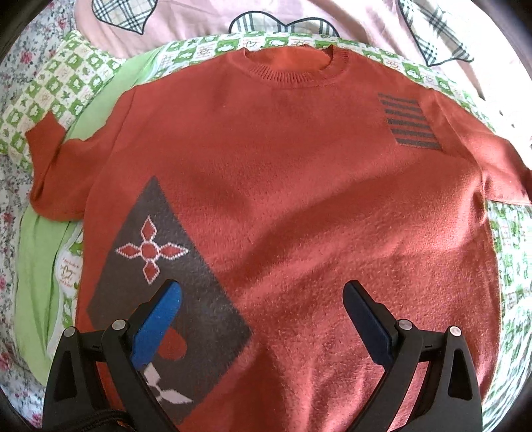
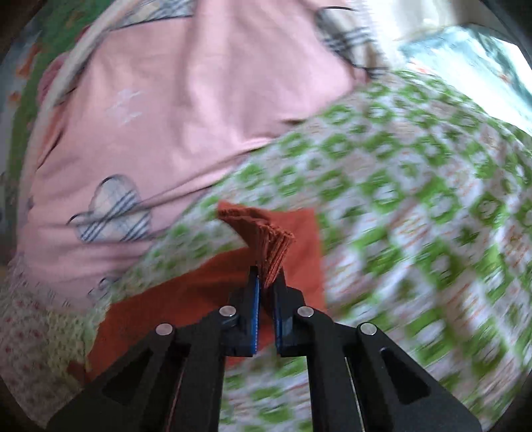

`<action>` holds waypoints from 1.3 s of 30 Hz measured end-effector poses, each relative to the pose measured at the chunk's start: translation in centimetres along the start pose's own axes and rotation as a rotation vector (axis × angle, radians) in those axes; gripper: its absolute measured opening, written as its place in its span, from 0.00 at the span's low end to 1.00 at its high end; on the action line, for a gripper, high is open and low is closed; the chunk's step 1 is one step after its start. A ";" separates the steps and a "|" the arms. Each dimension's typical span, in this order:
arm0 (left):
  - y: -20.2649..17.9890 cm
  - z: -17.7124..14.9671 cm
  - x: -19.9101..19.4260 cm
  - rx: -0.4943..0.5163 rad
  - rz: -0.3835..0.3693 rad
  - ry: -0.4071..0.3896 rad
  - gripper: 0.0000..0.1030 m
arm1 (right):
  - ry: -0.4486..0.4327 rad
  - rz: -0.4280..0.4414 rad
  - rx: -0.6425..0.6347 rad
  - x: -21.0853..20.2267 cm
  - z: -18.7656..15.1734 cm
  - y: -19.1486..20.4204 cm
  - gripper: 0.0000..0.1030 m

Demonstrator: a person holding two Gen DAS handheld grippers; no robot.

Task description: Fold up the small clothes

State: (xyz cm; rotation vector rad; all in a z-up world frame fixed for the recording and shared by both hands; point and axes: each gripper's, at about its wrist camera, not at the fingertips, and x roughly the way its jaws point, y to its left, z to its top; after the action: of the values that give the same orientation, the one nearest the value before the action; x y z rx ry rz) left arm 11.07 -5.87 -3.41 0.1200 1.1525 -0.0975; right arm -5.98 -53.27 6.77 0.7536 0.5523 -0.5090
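Note:
A rust-red knitted sweater [image 1: 292, 186] lies flat, front up, on a green checked quilt [image 1: 76, 76], collar at the far side. It bears a grey diamond patch with flower motifs [image 1: 166, 275] and a striped grey patch [image 1: 410, 123]. My left gripper [image 1: 262, 292] hovers open above the sweater's lower front, nothing between its blue pads. In the right wrist view my right gripper [image 2: 266, 275] is shut on the ribbed cuff of a sweater sleeve [image 2: 266, 239], which bunches up between the pads. The sleeve trails back to the lower left.
A pink sheet with plaid hearts [image 1: 289, 23] lies beyond the collar and shows again in the right wrist view [image 2: 166, 99]. Floral bedding [image 1: 13, 186] lies at the left. A plain green cloth [image 1: 36, 266] sits under the sweater's left side. The right wrist view is blurred.

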 end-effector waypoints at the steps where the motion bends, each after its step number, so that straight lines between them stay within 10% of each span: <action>1: 0.3 0.2 -0.1 0.007 -0.004 -0.008 0.95 | 0.018 0.050 -0.019 0.3 -1.1 2.6 0.08; 19: 14.8 2.5 -0.8 -0.117 -0.258 -0.090 0.95 | 0.489 0.505 -0.183 18.2 -23.6 34.4 0.08; 26: 17.8 4.6 0.5 -0.172 -0.316 -0.089 0.95 | 0.600 0.522 -0.206 22.8 -28.8 37.6 0.08; 30: 18.1 6.5 1.9 -0.187 -0.339 -0.083 0.95 | 0.633 0.486 -0.198 23.6 -29.7 37.2 0.25; 32: 17.9 7.5 2.8 -0.197 -0.353 -0.078 0.95 | 0.618 0.481 -0.174 22.7 -29.2 36.0 0.51; 39: 15.5 12.1 8.0 -0.213 -0.384 -0.023 0.95 | 0.499 0.422 -0.167 16.6 -25.9 30.9 0.52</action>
State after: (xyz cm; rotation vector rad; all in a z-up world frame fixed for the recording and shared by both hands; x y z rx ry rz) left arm 27.36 7.64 -5.24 -0.2923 1.1450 -0.3141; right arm 17.91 -18.44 -4.13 0.8119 0.8595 0.1246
